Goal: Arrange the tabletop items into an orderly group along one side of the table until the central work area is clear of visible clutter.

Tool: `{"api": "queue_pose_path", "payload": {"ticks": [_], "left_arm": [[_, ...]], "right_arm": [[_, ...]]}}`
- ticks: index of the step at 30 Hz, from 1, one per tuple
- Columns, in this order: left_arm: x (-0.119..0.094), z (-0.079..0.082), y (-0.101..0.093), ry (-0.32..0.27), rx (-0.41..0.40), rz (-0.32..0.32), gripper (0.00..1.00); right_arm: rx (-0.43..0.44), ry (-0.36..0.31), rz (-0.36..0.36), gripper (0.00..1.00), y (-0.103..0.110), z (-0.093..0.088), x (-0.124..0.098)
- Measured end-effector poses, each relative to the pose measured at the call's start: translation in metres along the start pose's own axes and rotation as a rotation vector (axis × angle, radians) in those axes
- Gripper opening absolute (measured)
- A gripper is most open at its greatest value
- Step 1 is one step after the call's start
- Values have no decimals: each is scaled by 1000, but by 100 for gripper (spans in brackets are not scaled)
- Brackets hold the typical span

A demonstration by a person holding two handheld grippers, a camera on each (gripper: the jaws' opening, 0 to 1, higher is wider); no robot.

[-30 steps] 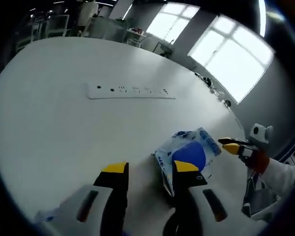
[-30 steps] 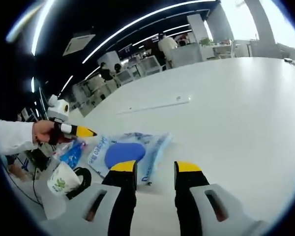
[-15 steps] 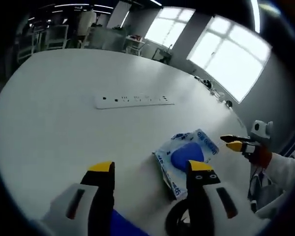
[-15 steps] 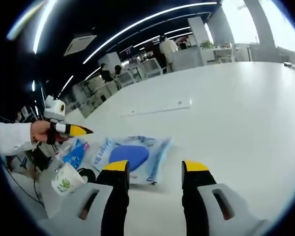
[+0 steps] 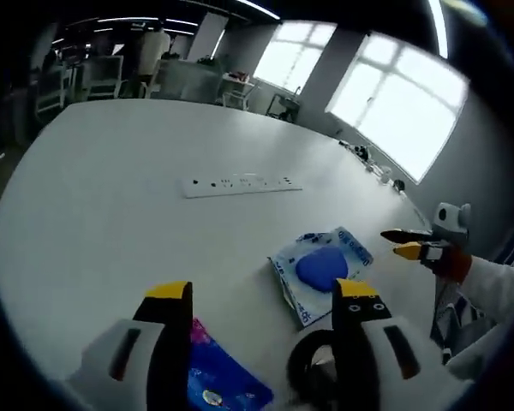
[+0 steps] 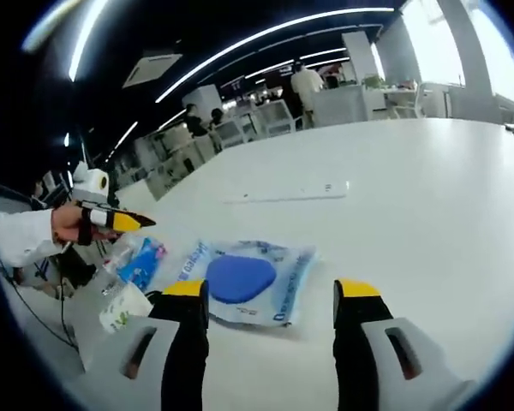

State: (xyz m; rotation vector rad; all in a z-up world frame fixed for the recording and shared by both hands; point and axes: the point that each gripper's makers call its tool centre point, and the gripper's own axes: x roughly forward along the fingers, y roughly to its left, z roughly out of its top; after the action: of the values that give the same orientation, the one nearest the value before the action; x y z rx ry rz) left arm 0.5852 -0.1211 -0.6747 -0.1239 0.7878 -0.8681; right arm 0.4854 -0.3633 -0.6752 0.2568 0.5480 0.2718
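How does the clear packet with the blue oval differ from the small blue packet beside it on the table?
The clear packet is larger; the small blue packet is narrower. The clear packet is see-through with one dark blue oval inside and blue print along its edges; the small blue packet is bright blue nearly all over. The clear packet lies farther in on the table; the small blue packet lies nearer the edge. Both lie flat.

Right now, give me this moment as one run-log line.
left gripper: open, empty | right gripper: open, empty | blue-disc packet: flat on table, ungrasped | blue pouch: near left gripper | power strip: mid-table
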Motion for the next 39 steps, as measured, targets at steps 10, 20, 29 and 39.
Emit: {"api": "queue_pose_path", "payload": {"ticks": [10,20,29,39], "left_arm": [[-24,0,3,-29,-6,22,72],[-50,2,5,-64,-7,41,76],[-70,5,3,-96,-12,63,79],[-93,1,11,-112,-14,93,80]], "right_arm": [[-30,-15,10,66,10,13,-4],[-76,-15,36,66,22,23,-4],[-117,-17,69,66,35,36,0],[-177,-7,128,66,59,49,12]]}}
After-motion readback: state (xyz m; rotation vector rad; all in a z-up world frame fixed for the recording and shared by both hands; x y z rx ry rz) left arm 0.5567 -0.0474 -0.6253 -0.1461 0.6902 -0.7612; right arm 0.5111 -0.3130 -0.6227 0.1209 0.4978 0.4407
